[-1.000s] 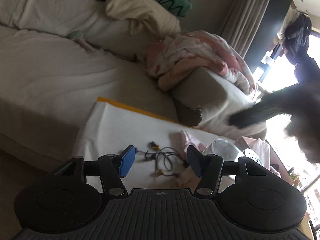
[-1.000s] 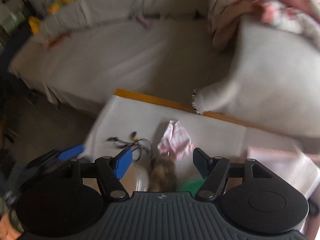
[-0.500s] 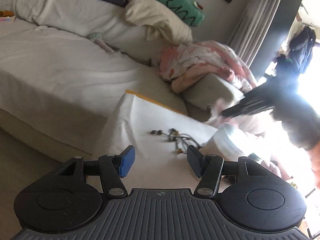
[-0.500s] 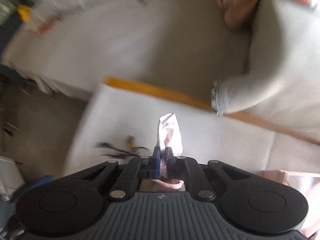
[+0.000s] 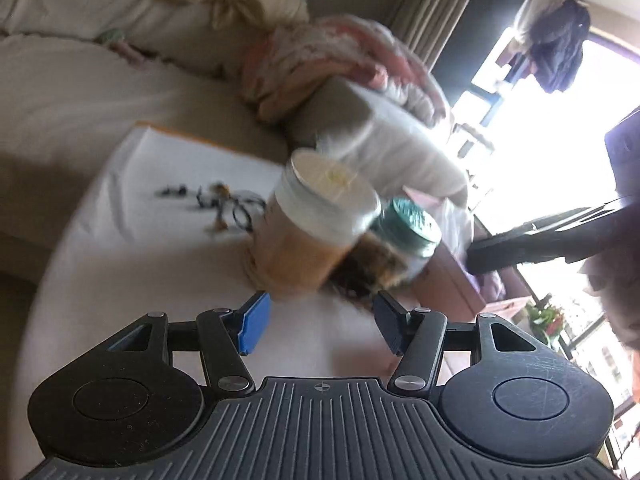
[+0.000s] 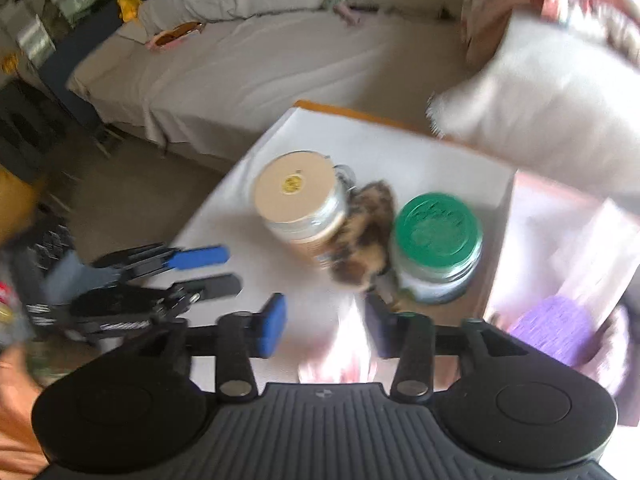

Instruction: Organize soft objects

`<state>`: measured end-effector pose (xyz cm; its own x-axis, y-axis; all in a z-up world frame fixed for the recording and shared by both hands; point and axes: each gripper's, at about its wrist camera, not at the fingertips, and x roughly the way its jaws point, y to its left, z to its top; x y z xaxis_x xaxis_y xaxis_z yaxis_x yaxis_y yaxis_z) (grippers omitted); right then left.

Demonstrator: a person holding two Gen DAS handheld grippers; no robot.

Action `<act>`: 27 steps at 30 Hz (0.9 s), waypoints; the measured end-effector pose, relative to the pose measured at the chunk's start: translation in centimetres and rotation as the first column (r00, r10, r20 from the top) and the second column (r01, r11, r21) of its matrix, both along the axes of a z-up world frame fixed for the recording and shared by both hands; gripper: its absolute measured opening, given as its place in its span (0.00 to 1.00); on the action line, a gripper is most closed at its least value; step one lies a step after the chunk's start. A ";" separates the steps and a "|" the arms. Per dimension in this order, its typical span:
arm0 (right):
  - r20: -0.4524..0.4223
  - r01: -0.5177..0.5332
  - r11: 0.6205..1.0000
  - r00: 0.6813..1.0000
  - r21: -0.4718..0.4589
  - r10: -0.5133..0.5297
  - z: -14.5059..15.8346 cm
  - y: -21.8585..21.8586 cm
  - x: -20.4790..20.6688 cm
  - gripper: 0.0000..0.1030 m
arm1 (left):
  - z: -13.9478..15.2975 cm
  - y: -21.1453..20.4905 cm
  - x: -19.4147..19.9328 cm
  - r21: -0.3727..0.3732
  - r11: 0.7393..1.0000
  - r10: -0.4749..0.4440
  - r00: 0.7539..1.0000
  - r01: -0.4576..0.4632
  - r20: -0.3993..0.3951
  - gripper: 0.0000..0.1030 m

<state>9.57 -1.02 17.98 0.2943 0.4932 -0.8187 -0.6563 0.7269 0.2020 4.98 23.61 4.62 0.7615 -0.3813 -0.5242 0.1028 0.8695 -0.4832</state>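
A brown furry soft thing (image 6: 362, 236) lies on the white table (image 6: 376, 148) between a jar with a tan lid (image 6: 296, 188) and a jar with a green lid (image 6: 438, 228). It also shows in the left wrist view (image 5: 372, 268). A blurred pink-white cloth (image 6: 344, 344) sits just under my open right gripper (image 6: 324, 326), between its jaws. My left gripper (image 5: 318, 322) is open and empty, just short of the tan-lid jar (image 5: 316, 220). The left gripper also shows at the left of the right wrist view (image 6: 208, 268).
A tangle of cords (image 5: 224, 204) lies on the table behind the jars. A grey sofa (image 6: 256, 60) with a pink blanket (image 5: 332, 56) and a grey cushion (image 6: 540, 100) stands behind. A pink box (image 6: 560, 240) holding something purple (image 6: 556, 328) stands right of the table.
My right gripper has opened; it was shut on the pink-white cloth, which now lies blurred below it. Both views have pulled back and the two jars have come into view.
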 end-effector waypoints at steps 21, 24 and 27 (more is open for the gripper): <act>0.427 0.159 0.986 0.889 0.054 -0.167 9.3 5.1 2.6 0.04 | -0.7 5.8 -4.7 -0.037 0.985 0.169 0.986 -0.169 -0.008 0.61; 0.473 0.131 0.982 0.862 0.139 -0.181 13.9 5.2 1.1 0.04 | -0.4 5.7 -5.3 -0.040 0.985 0.167 0.986 -0.166 0.004 0.61; 0.515 0.105 0.978 0.837 0.179 -0.184 17.5 5.8 -1.1 0.00 | 0.3 5.2 -6.2 -0.038 0.987 0.159 0.987 -0.158 0.031 0.61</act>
<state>8.43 4.76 35.45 0.7376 0.5067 -0.4463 -0.5818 0.8124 -0.0392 -1.18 28.77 4.94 0.8308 -0.2720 -0.4856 -0.0183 0.8586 -0.5123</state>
